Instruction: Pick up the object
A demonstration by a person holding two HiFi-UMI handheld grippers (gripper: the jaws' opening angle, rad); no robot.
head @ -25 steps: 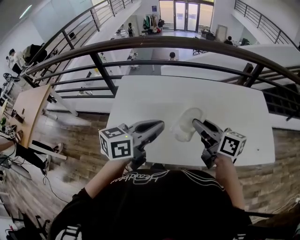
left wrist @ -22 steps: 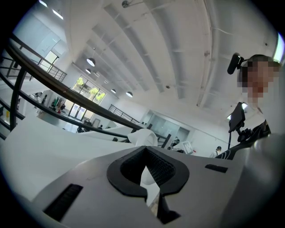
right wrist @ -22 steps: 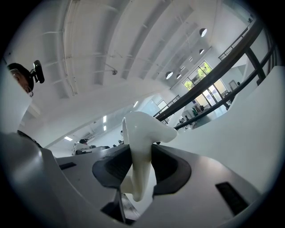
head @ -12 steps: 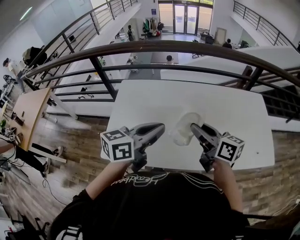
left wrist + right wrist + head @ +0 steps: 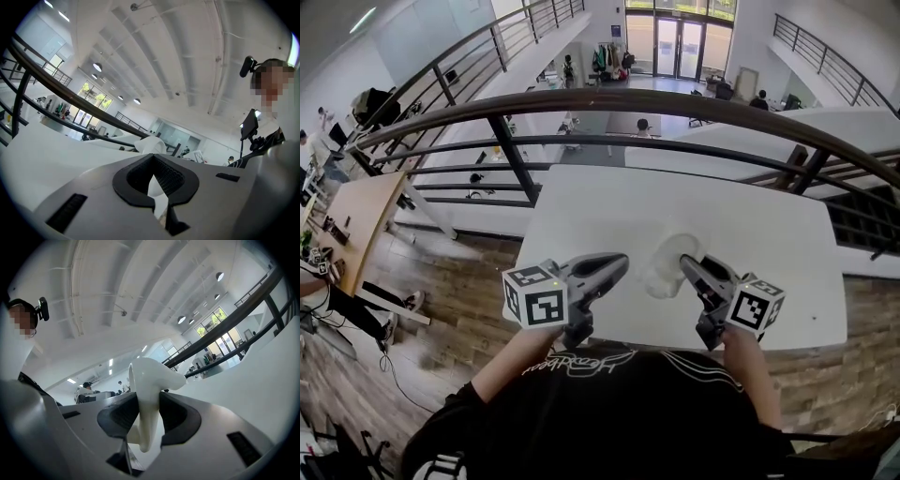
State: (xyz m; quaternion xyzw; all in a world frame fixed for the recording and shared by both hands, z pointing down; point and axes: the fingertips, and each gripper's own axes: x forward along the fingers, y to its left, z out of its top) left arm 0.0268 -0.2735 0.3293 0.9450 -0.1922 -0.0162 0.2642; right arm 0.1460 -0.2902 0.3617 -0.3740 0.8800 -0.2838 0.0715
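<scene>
A curvy white object (image 5: 666,267) sits near the front of the white table (image 5: 759,216). In the right gripper view the white object (image 5: 151,376) stands between the jaws of my right gripper (image 5: 143,404), with both dark pads against its narrow stem and its rounded top above them. From the head view, my right gripper (image 5: 685,263) reaches the object from the right. I cannot tell whether it is off the table. My left gripper (image 5: 620,263) hovers just left of the object, shut and empty. In the left gripper view the white object (image 5: 151,143) peeks over my left gripper (image 5: 153,161).
A dark metal railing (image 5: 675,94) curves along the table's far side, with a lower floor beyond it. The table's front edge (image 5: 656,323) lies just under the grippers. Wooden flooring (image 5: 450,291) shows on the left.
Both grippers and the object sit a little lower in the head view as the view shifts. The right jaws stay around the object, and the left gripper holds its place.
</scene>
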